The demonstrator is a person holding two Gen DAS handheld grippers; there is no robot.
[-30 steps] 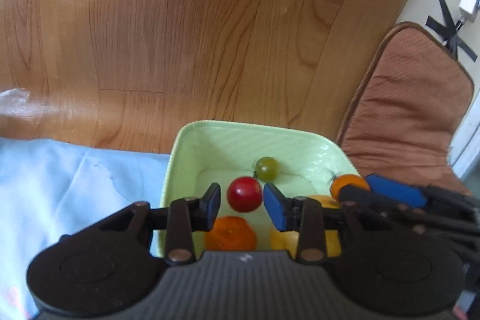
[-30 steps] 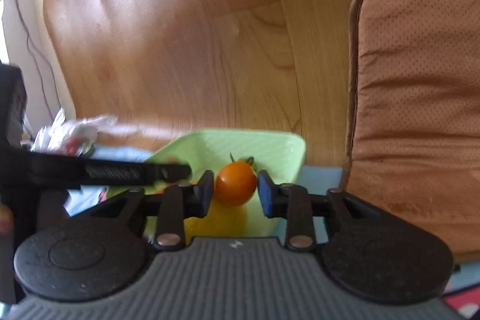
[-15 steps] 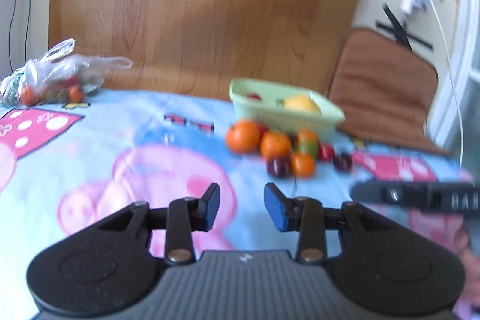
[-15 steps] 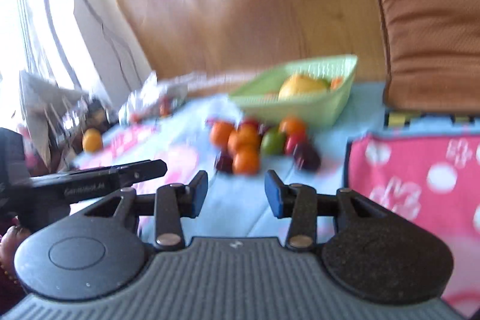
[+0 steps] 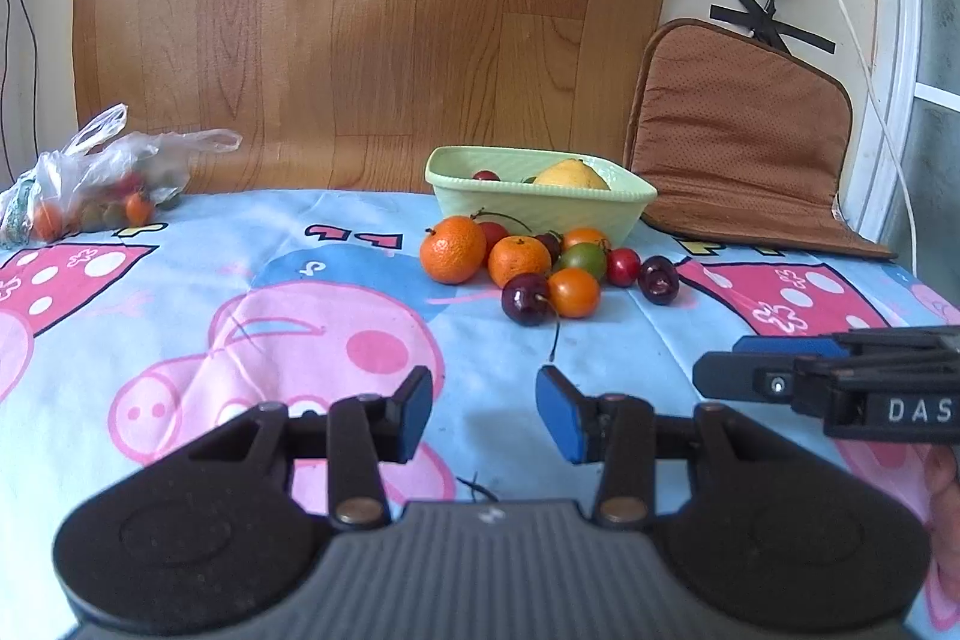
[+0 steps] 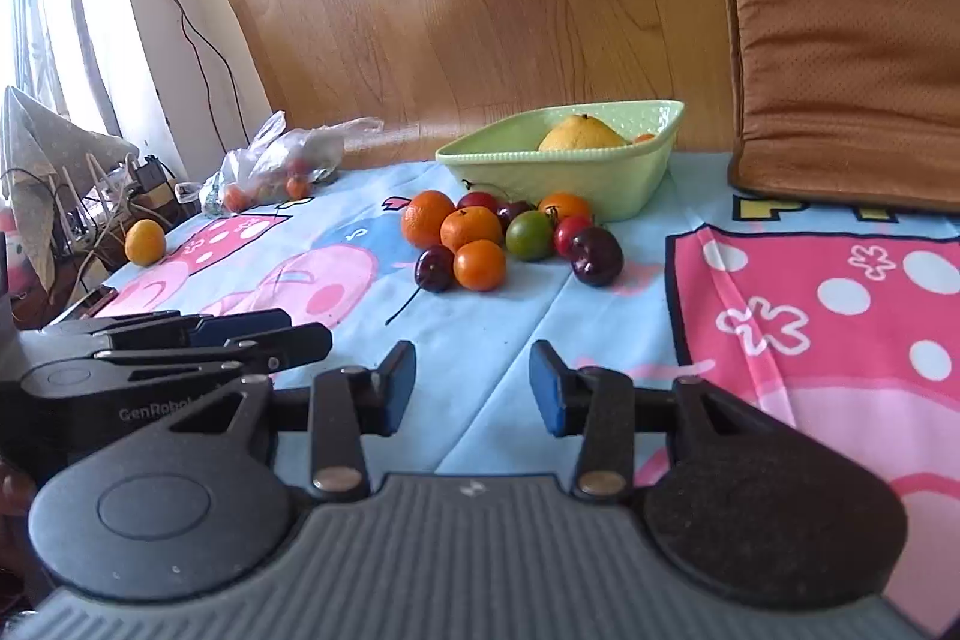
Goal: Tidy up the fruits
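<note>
Both grippers hover empty over the cloth [image 5: 180, 244]. The left gripper [image 5: 483, 409] has just been widening its jaws; the right gripper [image 6: 472, 385] is released too. The fruit pile [image 5: 540, 268] lies at twelve o'clock, touching the bowl [image 5: 540, 205] (lemon [image 5: 570, 173] inside).

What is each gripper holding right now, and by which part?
Nothing. The left gripper has just been opening with nothing between its jaws; the right gripper is open and empty.
</note>
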